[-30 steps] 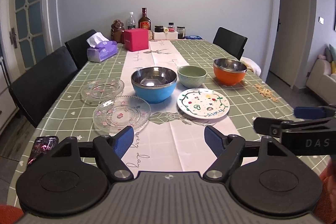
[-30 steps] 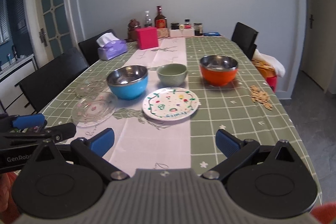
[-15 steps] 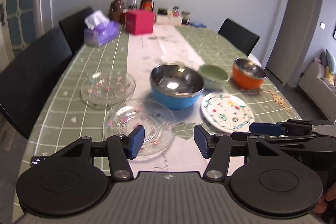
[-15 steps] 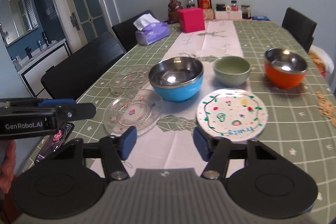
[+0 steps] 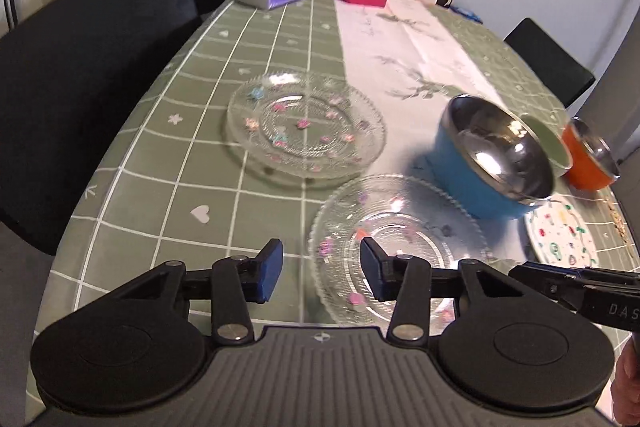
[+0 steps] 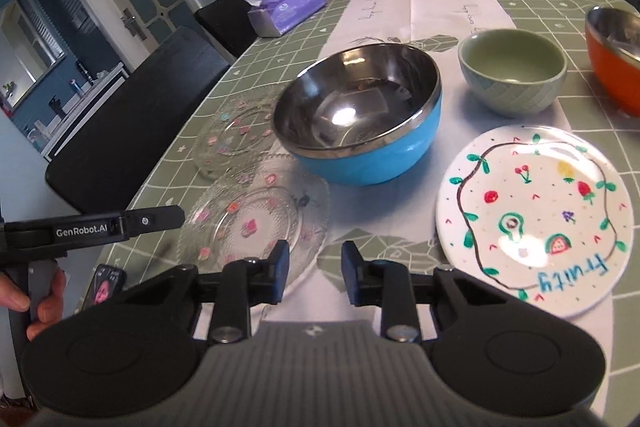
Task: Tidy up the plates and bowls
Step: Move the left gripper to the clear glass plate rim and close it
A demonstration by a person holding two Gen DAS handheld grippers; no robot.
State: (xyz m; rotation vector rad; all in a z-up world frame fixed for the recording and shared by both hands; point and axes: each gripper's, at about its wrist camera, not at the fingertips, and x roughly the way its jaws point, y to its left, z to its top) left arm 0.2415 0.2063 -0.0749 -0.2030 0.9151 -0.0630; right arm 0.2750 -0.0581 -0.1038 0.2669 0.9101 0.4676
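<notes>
Green checked cloth with a pale runner covers the long table (image 5: 168,163), and since a moment ago both views have closed in on the dishes while my jaws have narrowed. My left gripper (image 5: 320,273) hovers low, part open and holding nothing, straddling the near edge of the closer ribbed glass plate (image 5: 400,247), with the second glass plate (image 5: 304,127) beyond it. My right gripper (image 6: 311,271), also part open and empty, hangs just short of that same plate, near the steel-lined blue bowl (image 6: 360,115), the painted white plate (image 6: 536,215), the small green bowl (image 6: 512,71) and the orange bowl (image 6: 616,63).
</notes>
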